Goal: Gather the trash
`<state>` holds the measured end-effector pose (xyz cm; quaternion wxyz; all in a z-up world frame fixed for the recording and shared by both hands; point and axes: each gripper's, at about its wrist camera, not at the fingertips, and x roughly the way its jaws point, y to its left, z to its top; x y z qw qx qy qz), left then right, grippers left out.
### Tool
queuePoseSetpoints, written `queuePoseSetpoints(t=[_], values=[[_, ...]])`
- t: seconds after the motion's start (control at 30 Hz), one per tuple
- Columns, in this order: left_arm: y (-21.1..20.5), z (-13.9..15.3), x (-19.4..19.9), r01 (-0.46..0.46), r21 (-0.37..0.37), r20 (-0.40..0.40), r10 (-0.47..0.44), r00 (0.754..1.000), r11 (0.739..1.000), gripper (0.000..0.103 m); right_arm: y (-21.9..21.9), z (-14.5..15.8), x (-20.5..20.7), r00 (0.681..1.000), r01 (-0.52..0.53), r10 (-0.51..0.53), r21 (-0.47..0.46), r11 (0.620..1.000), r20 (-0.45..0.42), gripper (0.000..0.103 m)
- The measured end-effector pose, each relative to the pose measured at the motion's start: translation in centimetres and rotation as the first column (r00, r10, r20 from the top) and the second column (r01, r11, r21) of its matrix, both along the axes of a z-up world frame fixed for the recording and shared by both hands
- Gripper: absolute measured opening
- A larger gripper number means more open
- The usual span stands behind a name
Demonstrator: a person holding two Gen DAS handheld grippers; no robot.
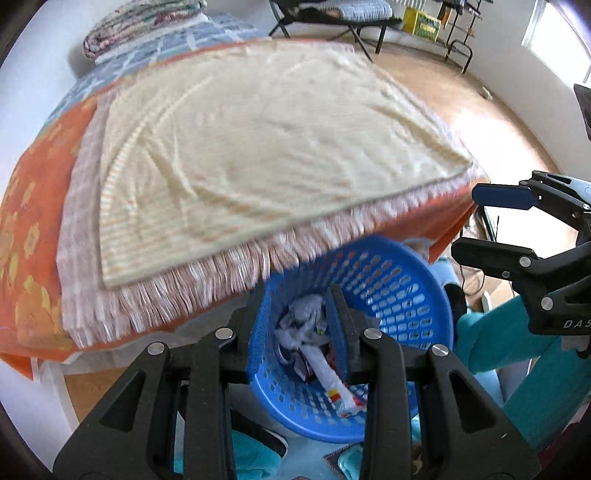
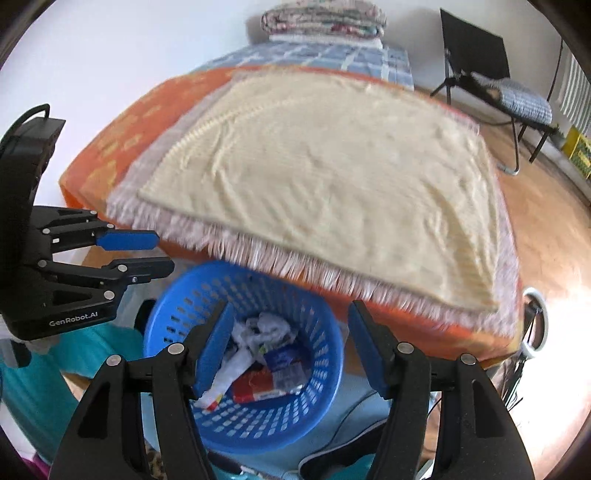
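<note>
A blue plastic basket (image 1: 402,295) stands on the floor at the foot of the bed and holds crumpled white wrappers and paper (image 1: 306,328). In the right wrist view the basket (image 2: 317,373) holds white paper (image 2: 262,328) and a red and blue packet (image 2: 273,376). My left gripper (image 1: 295,317) is open and empty just above the basket's near rim; it also shows in the right wrist view (image 2: 159,251). My right gripper (image 2: 288,339) is open and empty above the basket; it shows in the left wrist view (image 1: 469,221).
A bed with an orange flowered sheet (image 1: 33,229) carries a cream cloth (image 1: 266,147) over a fringed mat (image 2: 295,266). Folded bedding (image 2: 321,18) lies at the head. A folding chair (image 2: 509,96) stands on the wooden floor. Teal trouser legs (image 1: 498,339) are beside the basket.
</note>
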<state>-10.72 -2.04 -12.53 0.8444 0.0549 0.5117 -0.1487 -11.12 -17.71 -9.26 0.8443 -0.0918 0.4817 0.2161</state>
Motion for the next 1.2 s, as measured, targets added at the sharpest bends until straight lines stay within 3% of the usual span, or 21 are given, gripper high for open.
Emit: queuePoseSetpoints(t=[0.2, 0.3, 0.5, 0.63, 0.73, 0.83, 1.1, 1.2], values=[[-0.2, 2.5, 1.0, -0.007, -0.017, 0.06, 0.008, 0.998, 1.0, 0.032, -0.8, 2.3, 0.9, 0.997, 0.018, -0.019, 0.018, 1.0, 0.072, 0.067], [-0.2, 3.8, 1.6, -0.015, -0.037, 0.094, 0.018, 0.995, 0.999, 0.049, -1.3, 3.3, 1.6, 0.994, 0.028, -0.032, 0.035, 0.999, 0.101, 0.068], [0.3, 6.9, 3.2, -0.035, -0.079, 0.169, 0.048, 0.984, 0.996, 0.05, -2.5, 4.5, 3.7, 0.991, 0.065, -0.076, 0.095, 0.993, 0.111, 0.069], [0.7, 8.5, 4.1, -0.053, -0.086, 0.222, 0.071, 0.972, 0.995, 0.066, -2.8, 5.2, 5.0, 0.988, 0.073, -0.088, 0.122, 0.99, 0.123, 0.069], [1.3, 9.8, 4.6, -0.078, -0.097, 0.272, 0.102, 0.957, 0.992, 0.068, -3.0, 5.7, 5.7, 0.985, 0.076, -0.096, 0.135, 0.988, 0.146, 0.07], [1.9, 10.2, 5.0, -0.095, -0.12, 0.295, 0.127, 0.947, 0.988, 0.078, -3.5, 6.0, 6.0, 0.979, 0.088, -0.114, 0.154, 0.984, 0.169, 0.076], [3.0, 9.9, 5.4, -0.155, -0.127, 0.304, 0.187, 0.934, 0.98, 0.079, -4.7, 5.8, 6.2, 0.976, 0.124, -0.156, 0.203, 0.971, 0.152, 0.078], [2.7, 10.1, 4.9, -0.166, -0.105, 0.327, 0.192, 0.925, 0.98, 0.088, -5.0, 5.9, 6.1, 0.974, 0.135, -0.168, 0.204, 0.97, 0.155, 0.078]])
